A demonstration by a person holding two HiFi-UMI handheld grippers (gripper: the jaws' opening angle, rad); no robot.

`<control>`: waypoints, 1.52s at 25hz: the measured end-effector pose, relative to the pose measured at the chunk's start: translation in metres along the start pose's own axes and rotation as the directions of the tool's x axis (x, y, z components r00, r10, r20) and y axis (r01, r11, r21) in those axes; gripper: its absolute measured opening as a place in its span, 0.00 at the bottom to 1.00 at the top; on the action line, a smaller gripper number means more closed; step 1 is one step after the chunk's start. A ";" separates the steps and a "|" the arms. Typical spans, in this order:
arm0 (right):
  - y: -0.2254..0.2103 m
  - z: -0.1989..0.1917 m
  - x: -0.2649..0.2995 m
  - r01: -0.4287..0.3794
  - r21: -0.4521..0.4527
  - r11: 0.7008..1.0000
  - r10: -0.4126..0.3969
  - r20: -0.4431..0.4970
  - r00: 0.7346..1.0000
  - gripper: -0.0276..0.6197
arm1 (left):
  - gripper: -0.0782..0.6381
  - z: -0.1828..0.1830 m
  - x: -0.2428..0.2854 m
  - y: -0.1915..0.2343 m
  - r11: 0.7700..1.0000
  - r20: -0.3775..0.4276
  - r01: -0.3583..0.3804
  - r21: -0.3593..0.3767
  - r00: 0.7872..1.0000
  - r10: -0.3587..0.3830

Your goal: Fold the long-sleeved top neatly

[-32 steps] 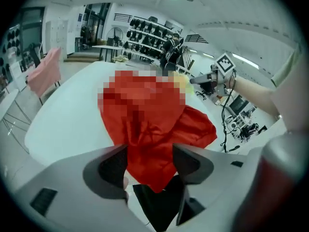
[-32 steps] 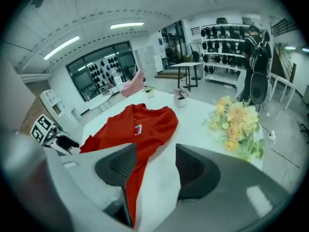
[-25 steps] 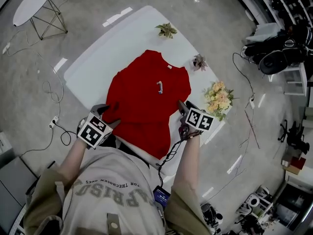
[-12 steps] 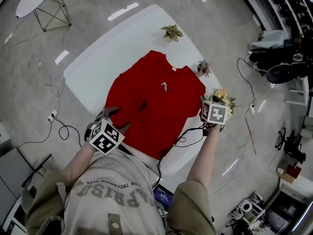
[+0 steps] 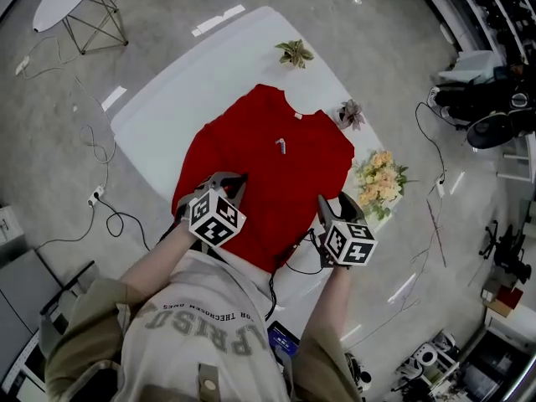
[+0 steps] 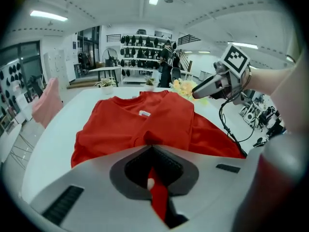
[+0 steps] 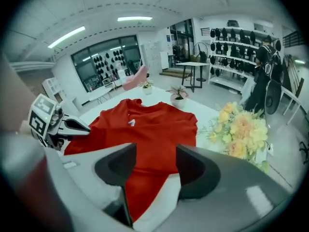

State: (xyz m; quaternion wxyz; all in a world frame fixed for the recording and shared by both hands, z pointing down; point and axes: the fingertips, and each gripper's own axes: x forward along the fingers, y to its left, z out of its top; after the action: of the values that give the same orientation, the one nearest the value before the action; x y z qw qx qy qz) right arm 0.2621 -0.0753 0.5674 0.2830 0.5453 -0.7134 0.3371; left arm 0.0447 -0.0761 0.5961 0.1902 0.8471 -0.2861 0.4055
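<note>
Left tool [image 6: 151, 151] — freshly tight on top [image 6: 145, 120]

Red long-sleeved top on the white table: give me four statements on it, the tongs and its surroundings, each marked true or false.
1. The left tongs are shut on the red long-sleeved top. True; they have just closed, fabric pinched between them.
2. The right tongs pinch the top too. False: they stand open, having just opened further, nothing pinched between them.
3. Yellow flowers sit beside the top on the white table. True.
4. The top is folded into a small square. False: it lies spread wide, collar away from the person.
</note>
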 end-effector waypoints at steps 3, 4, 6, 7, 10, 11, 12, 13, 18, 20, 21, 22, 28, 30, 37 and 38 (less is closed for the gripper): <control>0.009 -0.011 0.012 -0.007 -0.070 0.998 0.006 -0.021 1.000 0.42 | 0.13 -0.017 -0.007 0.018 0.990 -0.010 -0.018 -0.136 1.000 0.017; 0.010 -0.015 0.016 -0.005 -0.098 0.995 0.001 -0.040 0.999 0.42 | 0.13 -0.025 -0.013 0.027 0.976 -0.007 -0.032 -0.216 0.999 0.031; 0.013 -0.019 0.019 -0.004 -0.140 0.990 -0.004 -0.063 0.998 0.42 | 0.13 -0.044 -0.026 0.048 0.928 -0.012 -0.074 -0.365 0.997 0.075; 0.016 -0.018 0.019 -0.010 -0.153 0.988 0.000 -0.065 0.998 0.42 | 0.13 -0.054 -0.032 0.057 0.906 -0.024 -0.099 -0.412 0.995 0.098; 0.041 -0.012 0.017 -0.069 -0.193 0.979 0.059 -0.055 0.997 0.42 | 0.13 -0.066 -0.053 0.067 0.897 -0.050 -0.156 -0.414 0.988 0.148; 0.058 -0.010 0.018 -0.111 -0.212 0.971 0.104 -0.047 0.994 0.42 | 0.13 -0.064 -0.058 0.064 0.910 -0.043 -0.153 -0.385 0.988 0.148; 0.082 -0.007 0.021 -0.168 -0.235 0.957 0.164 -0.039 0.986 0.42 | 0.13 -0.058 -0.062 0.058 0.925 -0.032 -0.145 -0.350 0.989 0.143; 0.111 -0.005 0.027 -0.234 -0.263 0.936 0.232 -0.039 0.972 0.42 | 0.13 -0.051 -0.064 0.052 0.940 -0.020 -0.140 -0.312 0.990 0.141; 0.241 -0.027 0.066 -0.474 -0.377 0.796 0.424 -0.212 0.880 0.42 | 0.13 -0.038 -0.065 0.029 0.994 -0.043 -0.091 -0.063 0.995 0.089; 0.269 -0.038 0.068 -0.523 -0.416 0.744 0.453 -0.261 0.852 0.42 | 0.20 -0.045 -0.068 0.035 0.997 -0.068 -0.053 -0.049 0.996 0.050; 0.279 -0.044 0.064 -0.542 -0.445 0.713 0.463 -0.283 0.840 0.42 | 0.23 -0.045 -0.070 0.042 0.996 -0.063 -0.043 -0.078 0.997 0.038; 0.288 -0.051 0.060 -0.564 -0.470 0.678 0.473 -0.308 0.825 0.42 | 0.25 -0.044 -0.071 0.049 0.993 -0.052 -0.031 -0.116 0.998 0.025; 0.293 -0.084 0.041 -0.575 -0.496 0.651 0.450 -0.357 0.818 0.42 | 0.29 -0.034 -0.037 0.052 0.978 -0.067 0.087 -0.191 0.993 -0.101; 0.277 -0.072 0.022 -0.518 -0.459 0.722 0.435 -0.281 0.856 0.42 | 0.30 -0.039 -0.017 0.042 0.971 -0.131 0.136 -0.196 0.978 -0.163; 0.186 -0.058 -0.025 -0.225 -0.320 0.920 0.199 -0.112 0.974 0.42 | 0.14 -0.038 -0.067 0.031 0.948 -0.091 0.244 -0.203 0.960 -0.266; 0.177 -0.061 -0.030 -0.195 -0.316 0.928 0.167 -0.115 0.979 0.42 | 0.14 -0.045 -0.078 0.036 0.946 -0.099 0.238 -0.221 0.959 -0.264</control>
State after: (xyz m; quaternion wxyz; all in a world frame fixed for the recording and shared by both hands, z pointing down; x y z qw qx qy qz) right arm 0.1000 0.0226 0.5512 0.3675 0.4078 -0.7936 0.2625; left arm -0.0438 -0.0523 0.5643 0.3453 0.8246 -0.2036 0.3992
